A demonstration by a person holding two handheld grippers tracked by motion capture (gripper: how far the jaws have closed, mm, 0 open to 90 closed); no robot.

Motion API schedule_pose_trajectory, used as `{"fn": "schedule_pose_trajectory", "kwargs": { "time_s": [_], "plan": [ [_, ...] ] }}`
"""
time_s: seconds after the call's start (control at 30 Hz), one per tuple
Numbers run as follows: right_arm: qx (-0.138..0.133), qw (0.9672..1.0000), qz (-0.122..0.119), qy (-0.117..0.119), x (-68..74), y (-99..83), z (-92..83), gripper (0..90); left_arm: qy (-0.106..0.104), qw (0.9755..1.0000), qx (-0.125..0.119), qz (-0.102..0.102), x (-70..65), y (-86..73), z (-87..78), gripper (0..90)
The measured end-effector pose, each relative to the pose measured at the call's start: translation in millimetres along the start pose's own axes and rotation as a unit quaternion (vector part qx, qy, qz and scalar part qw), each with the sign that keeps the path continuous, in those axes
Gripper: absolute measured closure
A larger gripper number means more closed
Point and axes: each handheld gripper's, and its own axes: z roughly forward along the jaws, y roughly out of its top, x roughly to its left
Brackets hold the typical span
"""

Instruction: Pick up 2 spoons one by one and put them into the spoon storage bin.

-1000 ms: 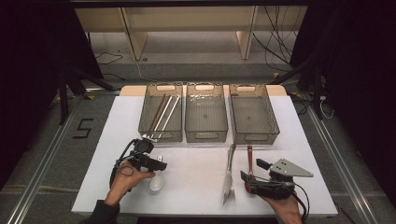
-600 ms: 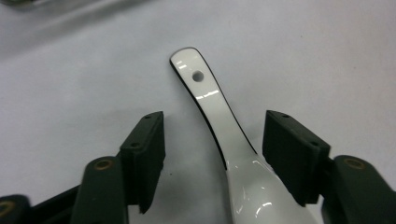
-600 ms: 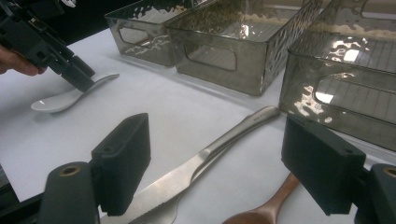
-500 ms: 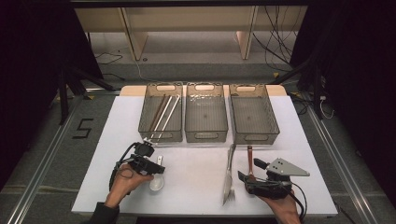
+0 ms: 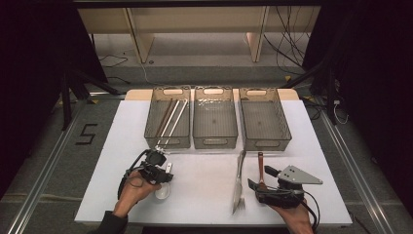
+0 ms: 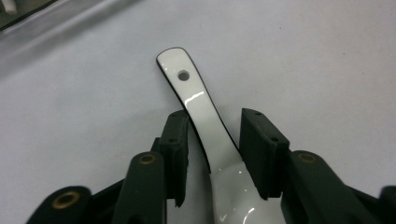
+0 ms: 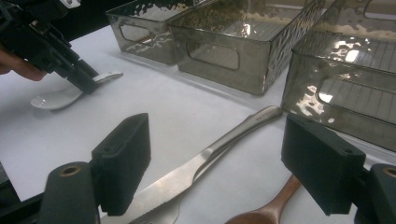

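Spoon handle runs straight out between your left gripper's jaws, which have just been closing around it; one pad touches, the other stands just off. It lies near the table's front-left corner. Your right gripper waits open over the knife.

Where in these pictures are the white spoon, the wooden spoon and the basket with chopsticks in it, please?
white spoon (image 6: 198, 105): left gripper view, on its handle between the jaws.
wooden spoon (image 5: 260, 165): high view, on its handle.
basket with chopsticks (image 5: 168, 91): high view, on its far rim by the handle slot.
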Motion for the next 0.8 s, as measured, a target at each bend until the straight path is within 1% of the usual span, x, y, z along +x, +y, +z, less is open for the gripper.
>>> {"fn": "schedule_pose_trajectory", "kwargs": {
  "time_s": [0.03, 0.07, 0.13, 0.23, 0.37, 0.4, 0.43, 0.47, 0.5, 0.6, 0.63, 0.8],
  "plan": [
    [0.0, 1.0, -0.001, 0.0, 0.1, 0.1, 0.0, 24.6, -0.004, 1.0, -0.003, 0.001, -0.8, -0.2, 0.4, 68.5],
    [0.001, 1.0, 0.0, 0.0, 0.4, 0.3, -0.1, 24.6, -0.002, 1.0, -0.004, 0.003, -1.9, -0.3, 0.5, 71.0],
    [0.001, 1.0, 0.0, -0.001, 0.5, 0.4, -0.3, 24.6, -0.011, 0.9999, -0.005, 0.004, -1.8, -0.2, 0.6, 74.5],
    [0.001, 1.0, 0.0, -0.002, 0.1, 0.4, -0.9, 24.8, -0.021, 0.9998, -0.006, 0.005, -0.9, 0.0, 0.1, 75.7],
    [0.001, 1.0, 0.0, -0.002, 0.0, 0.3, -1.1, 24.8, -0.042, 0.9991, -0.005, 0.004, 0.7, 0.3, -1.4, 78.2],
    [0.001, 1.0, 0.0, -0.003, -0.1, 0.3, -1.1, 24.8, -0.047, 0.9989, -0.007, 0.001, 0.5, 0.2, -1.5, 79.2],
    [0.001, 1.0, 0.0, -0.003, -0.2, 0.3, -1.1, 24.8, -0.051, 0.9987, -0.007, 0.004, 0.9, 0.3, -2.0, 80.7],
    [0.001, 1.0, 0.0, -0.003, -0.2, 0.3, -1.1, 24.8, -0.053, 0.9985, -0.009, 0.004, 0.7, 0.2, -2.5, 85.1],
    [0.0, 1.0, 0.0, -0.003, 0.0, 0.3, -1.2, 24.8, -0.052, 0.9986, -0.008, 0.006, 0.6, 0.3, -2.9, 85.1],
    [0.001, 1.0, -0.001, -0.003, 0.1, 0.4, -1.2, 24.8, -0.057, 0.9984, -0.007, 0.004, 1.6, 0.1, -2.8, 85.2],
    [0.001, 1.0, -0.001, -0.003, 0.2, 0.4, -1.2, 24.8, -0.057, 0.9983, -0.005, 0.006, 1.4, 0.1, -3.3, 85.2],
    [0.0, 1.0, -0.002, -0.003, -0.1, 0.5, -1.3, 24.8, -0.064, 0.9978, -0.012, 0.011, 2.6, 1.4, -8.1, 85.3]
  ]
}}
